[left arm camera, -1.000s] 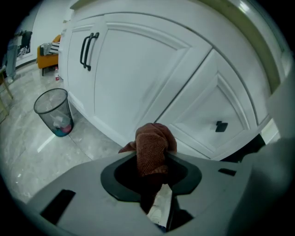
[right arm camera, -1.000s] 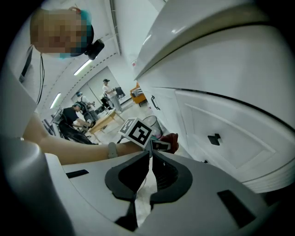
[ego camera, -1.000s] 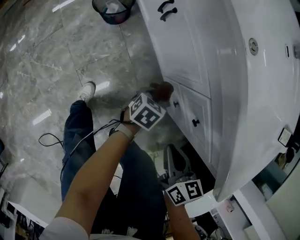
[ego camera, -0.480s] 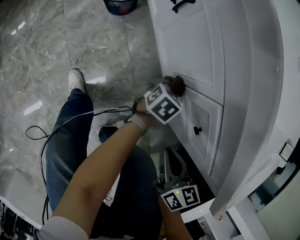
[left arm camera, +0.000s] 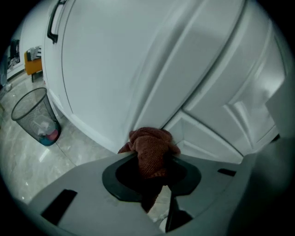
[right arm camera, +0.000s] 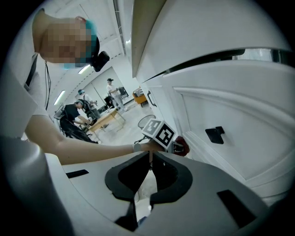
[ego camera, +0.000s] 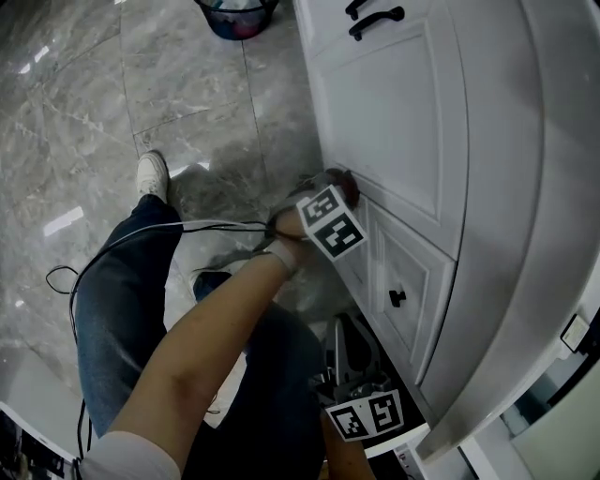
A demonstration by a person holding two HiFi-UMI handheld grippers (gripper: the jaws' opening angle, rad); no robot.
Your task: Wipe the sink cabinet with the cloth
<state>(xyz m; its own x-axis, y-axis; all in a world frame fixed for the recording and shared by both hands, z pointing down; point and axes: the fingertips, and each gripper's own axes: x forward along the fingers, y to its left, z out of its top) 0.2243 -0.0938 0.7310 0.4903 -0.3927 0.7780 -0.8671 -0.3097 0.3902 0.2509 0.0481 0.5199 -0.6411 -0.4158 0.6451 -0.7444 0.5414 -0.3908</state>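
My left gripper (ego camera: 339,192) is shut on a bunched reddish-brown cloth (left arm camera: 150,148) and presses it against the white sink cabinet (ego camera: 389,112), near the seam between the large upper door and a lower panel. The cloth (ego camera: 342,182) pokes out past the marker cube in the head view. From the right gripper view the cloth (right arm camera: 180,146) shows against the cabinet front. My right gripper (right arm camera: 150,175) hangs low beside the cabinet with its jaws shut on nothing; only its marker cube (ego camera: 367,413) shows in the head view.
Black handles (ego camera: 375,21) sit on the upper doors and a small black knob (ego camera: 397,298) on the lower door. A mesh waste bin (left arm camera: 37,116) stands on the marble floor (ego camera: 84,103). A cable (ego camera: 66,277) trails by the person's legs and white shoe (ego camera: 150,174).
The left gripper with the cloth has slid along the cabinet front, first up toward the door seam and then slightly down and back. The right gripper has stayed low.
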